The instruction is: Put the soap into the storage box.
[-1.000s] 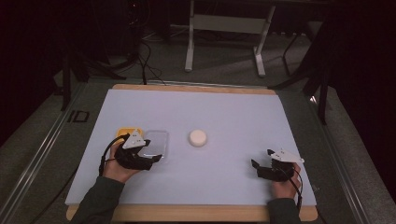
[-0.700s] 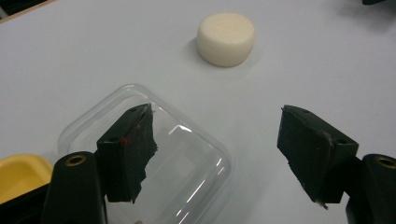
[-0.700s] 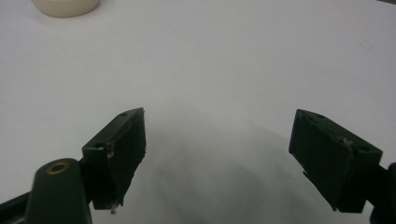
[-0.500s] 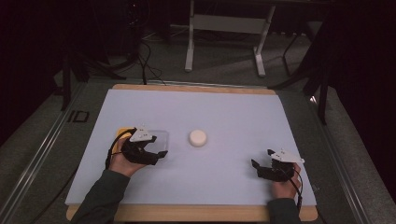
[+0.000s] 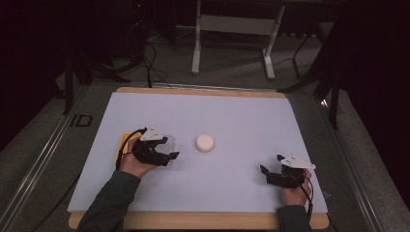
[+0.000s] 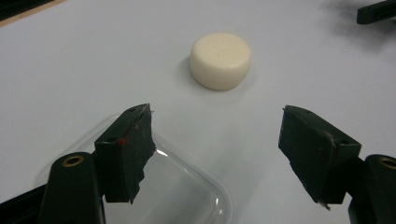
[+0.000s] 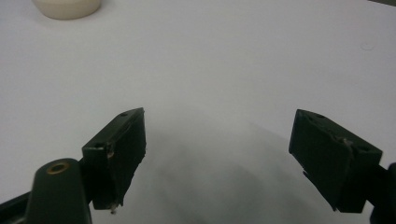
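A cream-white round puck (image 5: pixel 205 143) lies near the middle of the pale mat (image 5: pixel 232 116). My left gripper (image 5: pixel 170 151) is just left of it, open, with nothing between its jaws. In the left gripper view the puck (image 6: pixel 220 60) lies ahead of the open left gripper (image 6: pixel 217 140), and a clear plastic container (image 6: pixel 187 186) lies under the left jaw. My right gripper (image 5: pixel 270 166) rests open at the mat's front right. In the right gripper view, the right gripper (image 7: pixel 219 140) holds nothing and the puck (image 7: pixel 65 7) sits far off at the top left.
A yellow object (image 5: pixel 121 146) lies under the left hand beside the clear container (image 5: pixel 167 141). The mat lies on a wooden table (image 5: pixel 193 221). Behind the table are a metal stand (image 5: pixel 232 29) and floor cables (image 5: pixel 150 63). The right gripper's jaw tip (image 6: pixel 376 11) shows far off.
My left gripper has moved right over the clear container, closer to the puck. The right gripper has stayed where it was.
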